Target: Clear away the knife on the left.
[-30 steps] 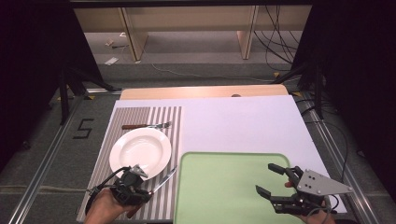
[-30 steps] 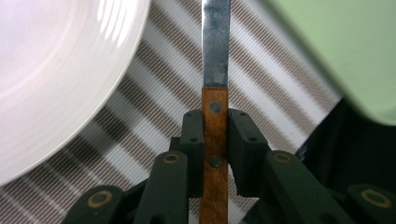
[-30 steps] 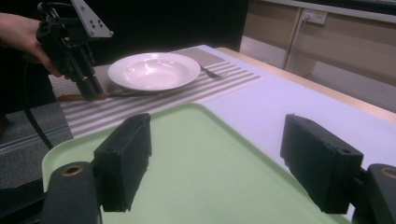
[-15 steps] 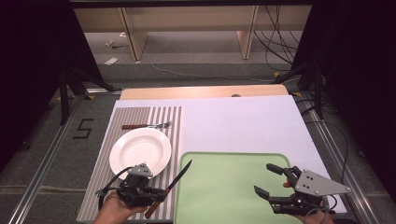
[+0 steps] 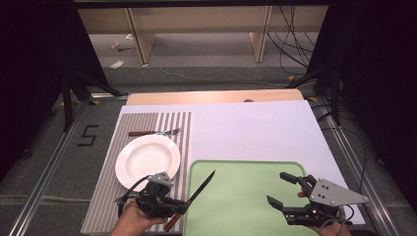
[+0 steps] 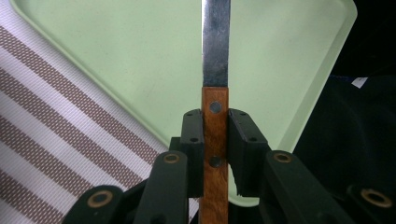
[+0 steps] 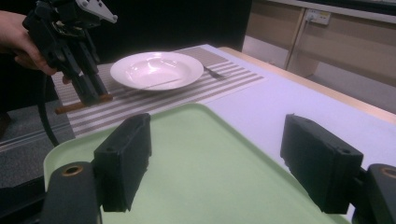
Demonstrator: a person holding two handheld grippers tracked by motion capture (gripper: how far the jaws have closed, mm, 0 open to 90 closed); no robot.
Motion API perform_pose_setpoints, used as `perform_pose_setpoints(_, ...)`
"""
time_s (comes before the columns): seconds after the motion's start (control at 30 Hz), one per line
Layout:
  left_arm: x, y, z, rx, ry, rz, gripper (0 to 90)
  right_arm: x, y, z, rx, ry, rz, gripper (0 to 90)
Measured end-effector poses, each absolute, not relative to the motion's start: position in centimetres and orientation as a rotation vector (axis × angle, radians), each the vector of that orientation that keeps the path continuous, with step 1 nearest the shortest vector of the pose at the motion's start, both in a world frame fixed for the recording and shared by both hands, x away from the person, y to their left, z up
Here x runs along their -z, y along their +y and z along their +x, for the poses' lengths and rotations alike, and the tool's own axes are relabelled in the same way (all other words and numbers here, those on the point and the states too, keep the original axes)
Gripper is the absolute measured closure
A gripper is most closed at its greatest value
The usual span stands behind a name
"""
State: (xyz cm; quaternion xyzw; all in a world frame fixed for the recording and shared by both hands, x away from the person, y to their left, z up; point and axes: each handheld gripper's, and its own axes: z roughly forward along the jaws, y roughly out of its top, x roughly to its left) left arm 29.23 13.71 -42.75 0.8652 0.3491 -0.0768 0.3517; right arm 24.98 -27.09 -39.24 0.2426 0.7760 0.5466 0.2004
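The left gripper (image 5: 173, 206) is clamped on the wooden handle of the knife (image 5: 200, 187); in the left gripper view both pads press the handle (image 6: 215, 135) just below the blade. The knife is off the mat (image 5: 103, 196) and held over the near left edge of the tray (image 5: 246, 172). Judged from this, pickup is complete; setting the knife down, probably on the tray, is not yet done.

Knife axis: it runs diagonally, handle end nearest the person, tip pointing away and to the right, over the tray.

The right gripper (image 5: 285, 191) hangs over the tray's near right part, jaws wide, nothing between them.

Farther off, the plate (image 5: 147, 157) rests on the mat and the fork (image 5: 155, 132) lies beyond it, both untouched on the tabletop (image 5: 255, 128)
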Motion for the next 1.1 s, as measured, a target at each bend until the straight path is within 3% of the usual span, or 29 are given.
perform_pose_setpoints(1.1,44.5,6.6,31.4,0.377,0.874,2.374,76.8,39.2,-27.1,24.9,-1.523,2.168,0.664,25.8)
